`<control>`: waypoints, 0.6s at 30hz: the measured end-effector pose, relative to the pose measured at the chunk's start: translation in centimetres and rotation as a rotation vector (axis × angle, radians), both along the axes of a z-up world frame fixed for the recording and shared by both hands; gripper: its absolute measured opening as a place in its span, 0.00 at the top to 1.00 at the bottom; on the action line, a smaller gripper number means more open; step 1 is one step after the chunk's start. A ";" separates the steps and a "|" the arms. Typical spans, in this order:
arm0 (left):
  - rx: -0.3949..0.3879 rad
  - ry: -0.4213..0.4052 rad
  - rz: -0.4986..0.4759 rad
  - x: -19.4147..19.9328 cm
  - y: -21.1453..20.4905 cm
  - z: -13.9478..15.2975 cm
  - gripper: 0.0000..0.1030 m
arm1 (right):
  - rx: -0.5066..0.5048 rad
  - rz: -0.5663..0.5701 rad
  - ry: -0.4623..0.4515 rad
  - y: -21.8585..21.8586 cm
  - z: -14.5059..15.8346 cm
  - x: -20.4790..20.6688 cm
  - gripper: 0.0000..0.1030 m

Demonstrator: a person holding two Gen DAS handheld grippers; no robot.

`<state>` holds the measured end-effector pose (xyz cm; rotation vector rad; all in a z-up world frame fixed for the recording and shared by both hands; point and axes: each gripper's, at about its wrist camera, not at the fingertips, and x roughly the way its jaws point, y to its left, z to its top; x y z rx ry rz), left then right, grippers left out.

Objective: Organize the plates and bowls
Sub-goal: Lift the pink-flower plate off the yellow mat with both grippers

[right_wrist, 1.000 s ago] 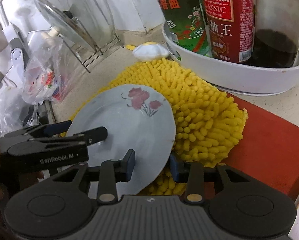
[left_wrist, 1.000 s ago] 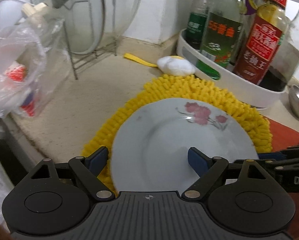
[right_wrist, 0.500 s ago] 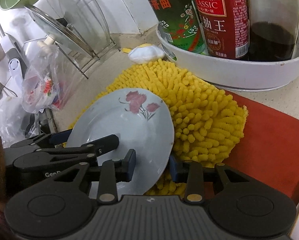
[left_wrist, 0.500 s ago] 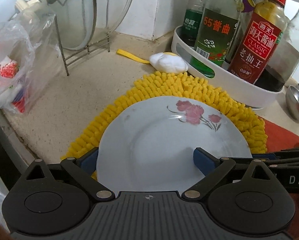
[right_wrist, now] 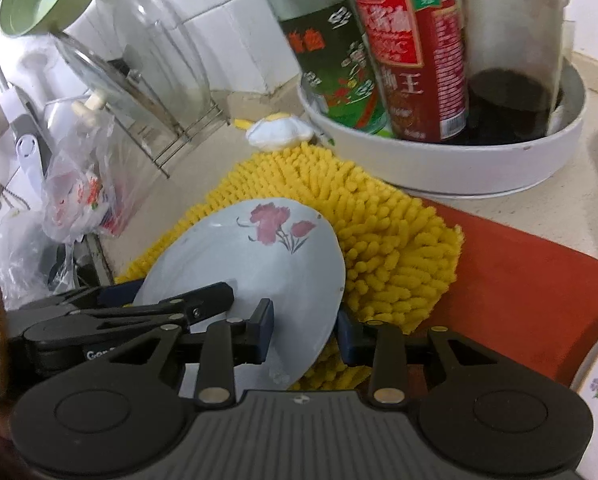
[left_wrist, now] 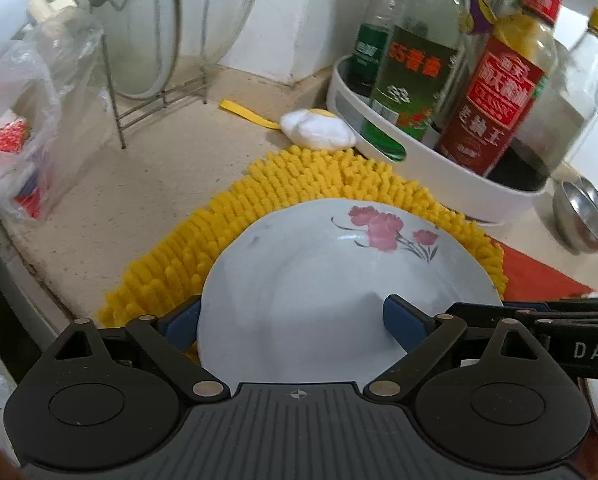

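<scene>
A kitchen counter, seen through my two wrist cameras. At far left a plastic bag (left_wrist: pixel 15 136) slumps beside a wire rack (left_wrist: pixel 151 92) holding glass lids; mid-counter lies a yellow chenille mat (left_wrist: pixel 299 184); at right a white tray (left_wrist: pixel 431 172) carries sauce bottles, with a red cloth (right_wrist: pixel 531 276) spread before it.

The flowered plate (left_wrist: pixel 319 280) sits tilted over the mat's near side, its pink blossoms toward the far rim, its near rim raised toward both tools. My left gripper (left_wrist: pixel 295 316) straddles that near rim with its fingers spread wide: the left pad is outside the plate's left edge, the right pad over the plate's face, and neither looks to be pressing, so I read it as released. My right gripper (right_wrist: pixel 305 330) comes in from the plate's right side, one finger above the face and one beneath the rim; the gap there is narrow, but I cannot tell whether it is truly clamped.

The deciding relation: the plate lies straight ahead of the left tool and edge-on to the right one, so the right hand is better placed to carry it.

The plate (right_wrist: pixel 251 264) is pale, glossy, shallow and apparently clean. A second plate's rim (right_wrist: pixel 597 376) peeks in at far right.
</scene>
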<state>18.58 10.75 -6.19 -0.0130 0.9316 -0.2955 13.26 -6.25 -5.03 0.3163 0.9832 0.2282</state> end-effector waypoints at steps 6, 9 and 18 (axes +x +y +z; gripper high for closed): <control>0.060 -0.052 -0.063 -0.2 -0.7 -0.7 0.03 | 0.014 -0.010 0.032 -0.8 -1.3 -0.4 0.72; 0.050 -0.050 -0.055 0.4 -0.4 -0.9 0.00 | -0.003 0.001 0.024 -0.3 -1.1 -0.4 0.69; 0.031 -0.019 -0.022 0.4 -0.7 -0.1 0.06 | -0.027 -0.012 0.013 0.2 -0.7 -0.7 0.69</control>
